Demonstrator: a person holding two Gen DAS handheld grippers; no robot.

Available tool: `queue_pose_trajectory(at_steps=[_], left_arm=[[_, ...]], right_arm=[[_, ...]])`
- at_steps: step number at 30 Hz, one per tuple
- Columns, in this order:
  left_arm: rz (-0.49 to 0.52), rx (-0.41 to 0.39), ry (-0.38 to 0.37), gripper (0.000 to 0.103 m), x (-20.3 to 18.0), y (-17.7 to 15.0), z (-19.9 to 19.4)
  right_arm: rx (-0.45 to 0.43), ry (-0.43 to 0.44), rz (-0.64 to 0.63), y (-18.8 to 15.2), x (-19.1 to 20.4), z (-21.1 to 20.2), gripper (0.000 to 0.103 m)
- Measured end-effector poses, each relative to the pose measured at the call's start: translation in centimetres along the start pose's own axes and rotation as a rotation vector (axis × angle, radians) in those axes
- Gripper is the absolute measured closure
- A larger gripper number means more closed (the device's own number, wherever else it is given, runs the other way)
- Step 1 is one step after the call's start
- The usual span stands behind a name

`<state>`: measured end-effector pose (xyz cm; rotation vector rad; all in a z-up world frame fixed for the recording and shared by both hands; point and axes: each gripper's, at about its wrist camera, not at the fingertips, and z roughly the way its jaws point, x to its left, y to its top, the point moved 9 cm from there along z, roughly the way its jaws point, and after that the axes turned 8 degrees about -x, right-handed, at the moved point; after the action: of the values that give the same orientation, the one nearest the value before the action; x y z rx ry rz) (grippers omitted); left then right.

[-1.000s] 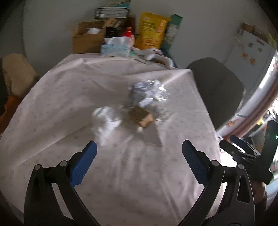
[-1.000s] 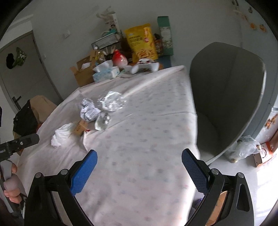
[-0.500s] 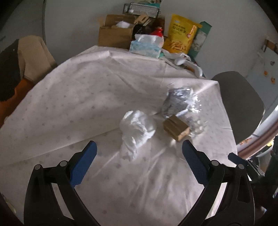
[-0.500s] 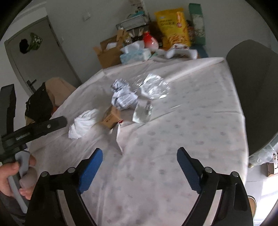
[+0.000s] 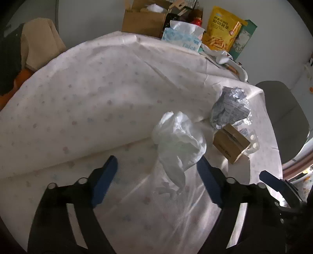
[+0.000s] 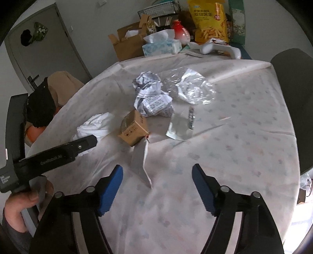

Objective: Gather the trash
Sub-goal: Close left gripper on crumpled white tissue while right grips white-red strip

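Trash lies on a white dotted tablecloth (image 5: 78, 97). A crumpled white tissue (image 5: 180, 140) lies just ahead of my open left gripper (image 5: 156, 175), partly between its blue fingers; it also shows in the right wrist view (image 6: 95, 127). Beside it are a small brown carton (image 5: 228, 144) (image 6: 134, 127), a crumpled printed paper ball (image 5: 230, 109) (image 6: 152, 97), clear plastic wrap (image 6: 191, 88), a flat foil sachet (image 6: 181, 125) and a white paper scrap (image 6: 140, 162). My right gripper (image 6: 157, 179) is open and empty, just short of the scrap.
At the table's far edge stand a cardboard box (image 5: 144, 17), a tissue box (image 5: 182, 37), a yellow snack bag (image 5: 223, 29) and a white device (image 6: 217, 47). A grey chair (image 5: 285, 121) stands at the right. A brown bag (image 5: 41, 43) rests at the left.
Both grippers moved forward toward the trash, which looms larger. The left gripper came up to the white tissue. Both jaws narrowed slightly but stay open.
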<state>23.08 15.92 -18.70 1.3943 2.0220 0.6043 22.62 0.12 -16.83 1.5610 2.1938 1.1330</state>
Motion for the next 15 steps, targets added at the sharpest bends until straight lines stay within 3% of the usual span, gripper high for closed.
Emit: queue_pose_trajectory(at_steps=[1,3,5,7,10,15], left_arm=[[0.010,-0.004,0.010,0.038,0.1,0.0,0.0],[0.000,-0.006,0.003,0.075,0.4,0.0,-0.1],[-0.027,0.004,-0.023,0.090,0.8,-0.2,-0.3],[-0.030,-0.014,-0.050,0.092,0.8,-0.4,-1.1],[-0.031,-0.038,-0.083,0.094,0.9,-0.9,-2.6],[-0.041,-0.084,-0.155,0.095,0.3,-1.7,-5.6]], right_arm=[[0.005,0.000,-0.004,0.0,0.1,0.3,0.037],[0.023,0.011,-0.007,-0.1,0.5,1.0,0.046],[0.035,0.014,-0.016,-0.3,0.7,1.4,0.062],[0.039,0.028,-0.026,-0.4,1.1,1.4,0.085],[0.031,0.052,-0.022,-0.6,1.5,0.7,0.093],[0.014,0.086,-0.003,-1.4,1.9,-1.1,0.095]])
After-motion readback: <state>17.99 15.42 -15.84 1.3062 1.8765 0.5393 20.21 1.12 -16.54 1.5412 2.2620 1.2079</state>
